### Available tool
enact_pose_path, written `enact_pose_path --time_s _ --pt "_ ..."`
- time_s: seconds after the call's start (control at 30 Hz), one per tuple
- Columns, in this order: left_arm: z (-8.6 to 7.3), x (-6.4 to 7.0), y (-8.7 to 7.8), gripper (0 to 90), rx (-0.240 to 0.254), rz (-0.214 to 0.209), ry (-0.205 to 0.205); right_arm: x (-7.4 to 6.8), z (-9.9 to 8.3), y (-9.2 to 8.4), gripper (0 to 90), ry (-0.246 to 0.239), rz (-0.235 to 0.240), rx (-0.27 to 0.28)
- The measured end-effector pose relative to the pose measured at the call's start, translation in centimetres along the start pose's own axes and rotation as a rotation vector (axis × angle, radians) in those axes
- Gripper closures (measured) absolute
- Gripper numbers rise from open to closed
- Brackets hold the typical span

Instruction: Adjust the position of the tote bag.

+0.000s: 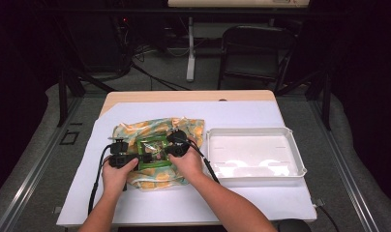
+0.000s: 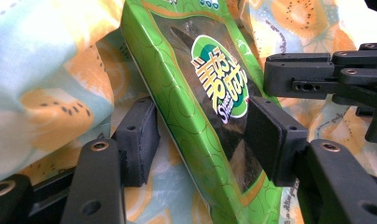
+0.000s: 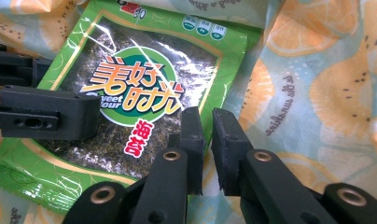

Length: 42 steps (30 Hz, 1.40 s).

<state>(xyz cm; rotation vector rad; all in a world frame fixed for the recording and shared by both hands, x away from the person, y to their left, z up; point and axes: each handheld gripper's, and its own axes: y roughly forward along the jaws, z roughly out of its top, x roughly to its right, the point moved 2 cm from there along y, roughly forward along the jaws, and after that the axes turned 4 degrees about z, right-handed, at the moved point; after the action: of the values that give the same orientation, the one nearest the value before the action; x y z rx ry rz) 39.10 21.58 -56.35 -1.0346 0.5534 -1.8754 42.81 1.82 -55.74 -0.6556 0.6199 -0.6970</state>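
A green seaweed packet (image 1: pixel 151 147) lies on a cloth bag (image 1: pixel 155 126) printed with orange and kiwi slices. My left gripper (image 1: pixel 145 157) comes at the packet from the left. In the left gripper view the jaws of that gripper (image 2: pixel 203 135) stand wide apart, with the tilted packet (image 2: pixel 196 93) passing between them and no pad pressing on it. My right gripper (image 1: pixel 165 151) reaches in from the right. Its jaws (image 3: pixel 207 130) leave only a narrow slit at the right edge of the packet (image 3: pixel 130 60). I cannot tell whether they pinch that edge or the cloth (image 3: pixel 317 93).
An empty white tray (image 1: pixel 251 130) stands to the right of the bag. Both rest on a white sheet (image 1: pixel 184 198) that covers the tabletop. A dark chair (image 1: pixel 256 48) and stands rise behind the table's far edge.
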Motion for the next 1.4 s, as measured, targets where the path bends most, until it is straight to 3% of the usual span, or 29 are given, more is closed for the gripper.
enact_pose_path --time_s 0.27,0.53,0.93,0.97,1.13,1.4 --pt "0.0 0.0 -0.1 48.3 0.018 -0.002 0.011 0.0 0.0 0.1 78.9 0.005 0.004 0.005" --pt "0.1 0.4 -0.8 55.6 0.074 -0.045 0.025 0.1 -0.1 0.1 79.2 -0.005 -0.006 -0.004" --pt "0.0 0.5 -0.9 60.7 0.087 -0.045 0.020 0.2 -0.1 -0.2 73.3 0.000 -0.008 0.005" --pt "0.0 0.5 -0.9 61.5 0.087 -0.041 0.024 0.2 0.0 -0.5 71.8 -0.012 -0.001 -0.004" --pt "-0.1 0.6 -0.9 61.8 0.081 -0.023 0.037 -0.2 -0.3 -2.6 62.9 -0.091 -0.009 0.069" --pt "-0.3 0.6 -0.9 62.2 0.082 -0.012 0.049 -0.1 -1.5 -6.6 54.4 -0.138 0.030 0.158"
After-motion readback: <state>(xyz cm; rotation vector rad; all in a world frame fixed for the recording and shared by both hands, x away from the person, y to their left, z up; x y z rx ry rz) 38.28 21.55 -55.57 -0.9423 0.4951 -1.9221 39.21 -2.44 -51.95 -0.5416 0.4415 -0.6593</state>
